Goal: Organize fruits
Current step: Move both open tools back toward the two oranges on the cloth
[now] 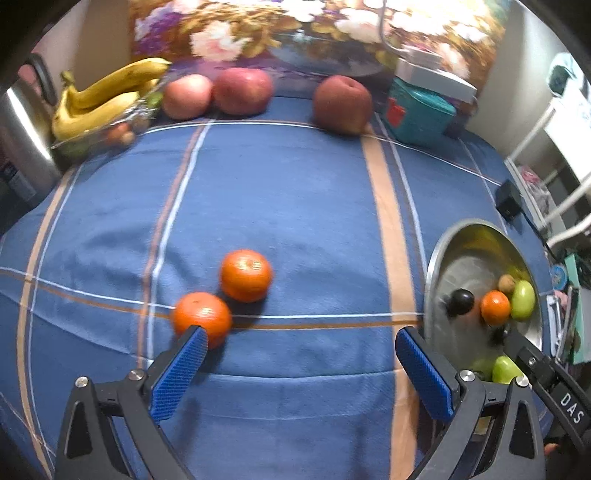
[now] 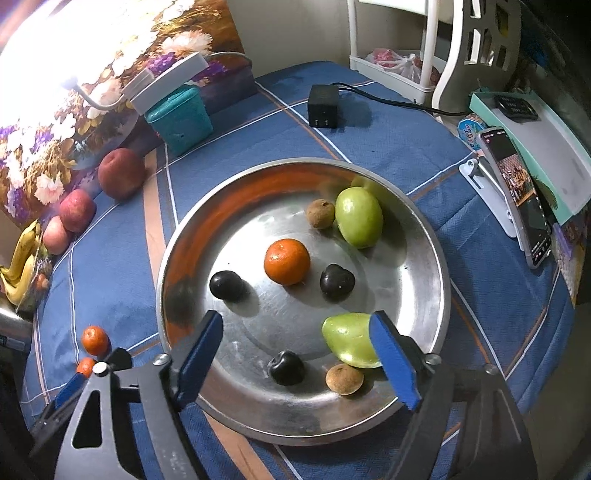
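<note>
Two wrist views over a tabletop (image 1: 295, 192) w/ a blue plaid cloth. Left hand-held gripper (image 1: 303, 339): blue pads spread wide, nothing between them, hovering over the cloth. Two tangerines (image 1: 245, 275) lie close together on the cloth; the nearer one sits just beside the left pad tip. Right hand-held gripper (image 2: 295, 332): jaws apart, nothing pinched, above the near part of a round steel tray (image 2: 177, 258). In the tray: one tangerine (image 2: 286, 261) at centre, three dark plums (image 2: 226, 284), two green fruits (image 2: 359, 216), two small brown fruits (image 2: 320, 213). At the back edge, by a floral panel (image 1: 295, 29): three red apples (image 1: 242, 90), a banana bunch (image 1: 107, 99), a teal container (image 1: 419, 110). A phone (image 2: 517, 195) on a stand at far right.
</note>
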Action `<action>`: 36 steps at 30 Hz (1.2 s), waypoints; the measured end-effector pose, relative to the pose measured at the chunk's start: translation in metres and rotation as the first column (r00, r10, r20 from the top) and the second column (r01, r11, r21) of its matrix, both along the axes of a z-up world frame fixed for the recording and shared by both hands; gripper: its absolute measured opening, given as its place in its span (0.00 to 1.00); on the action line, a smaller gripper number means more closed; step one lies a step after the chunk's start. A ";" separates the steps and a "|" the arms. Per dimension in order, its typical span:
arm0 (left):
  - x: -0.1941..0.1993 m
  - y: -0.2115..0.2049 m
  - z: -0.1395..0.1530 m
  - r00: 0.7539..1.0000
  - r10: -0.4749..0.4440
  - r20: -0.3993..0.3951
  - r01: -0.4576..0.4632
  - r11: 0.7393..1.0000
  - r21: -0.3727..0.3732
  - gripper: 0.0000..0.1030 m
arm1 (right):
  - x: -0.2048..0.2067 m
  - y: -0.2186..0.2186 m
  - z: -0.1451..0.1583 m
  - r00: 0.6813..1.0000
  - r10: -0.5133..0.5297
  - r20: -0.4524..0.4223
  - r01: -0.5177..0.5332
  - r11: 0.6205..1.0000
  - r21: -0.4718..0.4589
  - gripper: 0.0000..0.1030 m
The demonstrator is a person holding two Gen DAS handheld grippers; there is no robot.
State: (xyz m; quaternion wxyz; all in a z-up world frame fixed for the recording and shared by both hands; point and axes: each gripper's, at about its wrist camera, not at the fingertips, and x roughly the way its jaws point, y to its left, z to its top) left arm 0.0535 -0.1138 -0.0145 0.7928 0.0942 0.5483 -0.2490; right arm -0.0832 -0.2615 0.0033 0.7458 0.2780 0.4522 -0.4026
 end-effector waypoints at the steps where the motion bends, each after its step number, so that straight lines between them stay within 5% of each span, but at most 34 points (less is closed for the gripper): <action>1: 0.001 0.003 0.000 1.000 0.012 0.002 -0.012 1.000 0.004 1.00 | 0.001 0.001 -0.001 1.000 0.005 -0.003 -0.005 1.000 -0.001 0.80; 20: 0.013 0.036 0.010 0.992 0.102 0.078 -0.105 0.994 0.032 1.00 | 0.012 0.023 -0.010 0.996 0.080 -0.042 -0.081 0.996 -0.030 0.82; 23: 0.014 0.040 0.012 0.991 0.100 0.084 -0.103 0.994 0.031 1.00 | 0.013 0.027 -0.010 0.995 0.090 -0.039 -0.091 0.995 -0.036 0.98; 36: 0.027 0.067 0.016 0.986 0.142 0.081 -0.142 0.990 -0.011 1.00 | 0.026 0.042 -0.010 0.987 0.159 -0.019 -0.160 0.986 -0.050 0.99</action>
